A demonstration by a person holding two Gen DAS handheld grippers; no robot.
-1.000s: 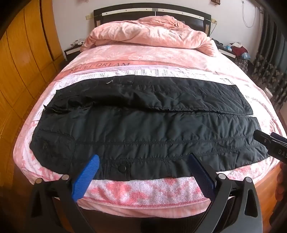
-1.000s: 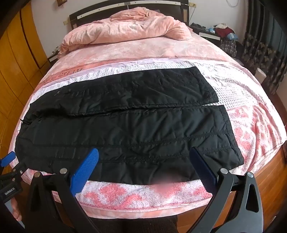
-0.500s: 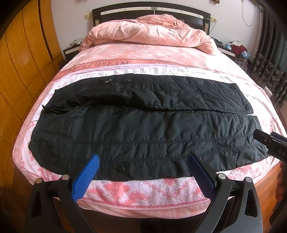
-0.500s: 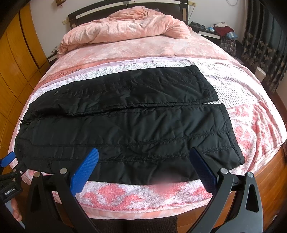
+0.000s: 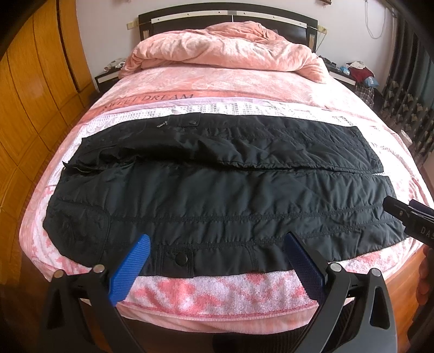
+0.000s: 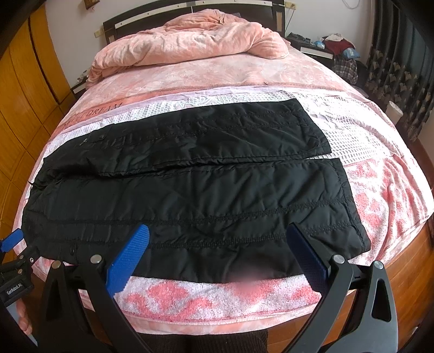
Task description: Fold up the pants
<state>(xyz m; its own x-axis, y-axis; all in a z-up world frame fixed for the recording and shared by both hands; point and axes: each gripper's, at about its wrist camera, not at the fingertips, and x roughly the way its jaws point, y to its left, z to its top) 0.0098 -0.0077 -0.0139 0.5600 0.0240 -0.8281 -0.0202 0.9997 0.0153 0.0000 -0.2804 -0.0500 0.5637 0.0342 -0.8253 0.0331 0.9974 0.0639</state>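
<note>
- Little has shifted since the earlier frames: both views sit slightly nearer the bed, and the pants lie just as they did.
- At the left edge of the left wrist view stand orange wooden wardrobe doors (image 5: 29,89).
- Low in that view, the left gripper (image 5: 217,260) hangs over the near edge of the bed (image 5: 217,296), its blue fingers (image 5: 130,268) spread wide with nothing between them.
- Black quilted pants (image 5: 217,195) fill the middle of the frame, spread flat across the bed with the waist toward the left and the leg ends toward the right; the two legs lie side by side, one farther up the frame.
- A snap button (image 5: 181,258) shows on the near edge of the pants, between the fingers.
- A rumpled pink blanket (image 5: 225,51) is heaped at the top centre, against the dark headboard (image 5: 227,16).
- At the right edge of the left wrist view, part of the right gripper (image 5: 407,220) pokes in beside the near leg end.
- In the right wrist view, the right gripper (image 6: 217,260) hovers low in the frame above the near leg, jaws wide apart and empty.
- Dark patterned curtains (image 6: 401,68) hang at the upper right.
</note>
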